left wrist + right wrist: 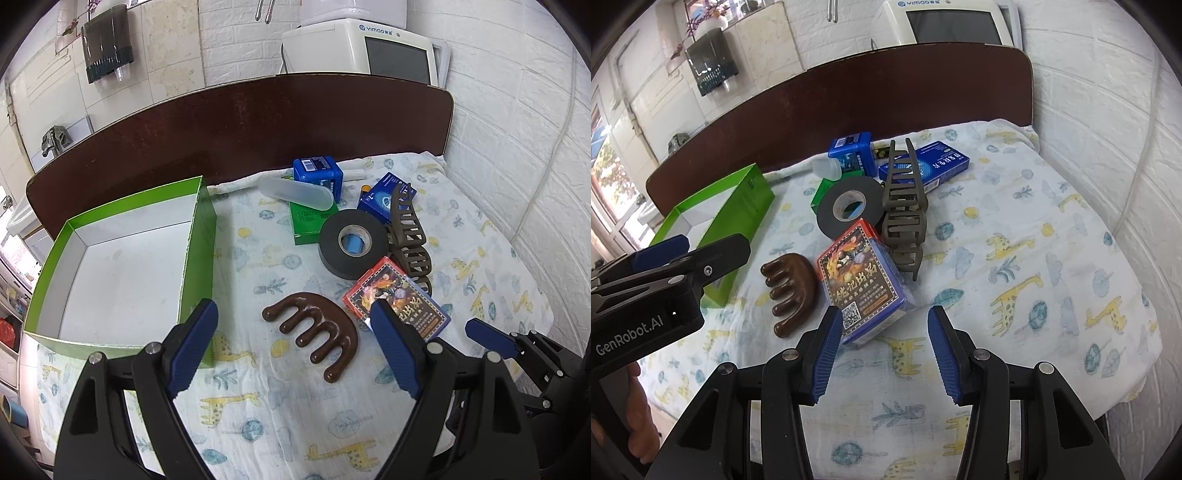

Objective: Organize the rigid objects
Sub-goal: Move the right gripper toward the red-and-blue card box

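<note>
An empty green box (122, 258) is seen at the left on the giraffe-print cloth (258, 406). The left gripper (291, 314) is held wide apart above a brown wooden comb (317, 332). Rightward, a card box (864, 280) lies just ahead of the right gripper (882, 325), likewise spread wide and holding nothing.

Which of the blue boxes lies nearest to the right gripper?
The blue-edged card box with the orange fiery picture, right before the right gripper; the other blue boxes sit behind the tape roll.
</note>
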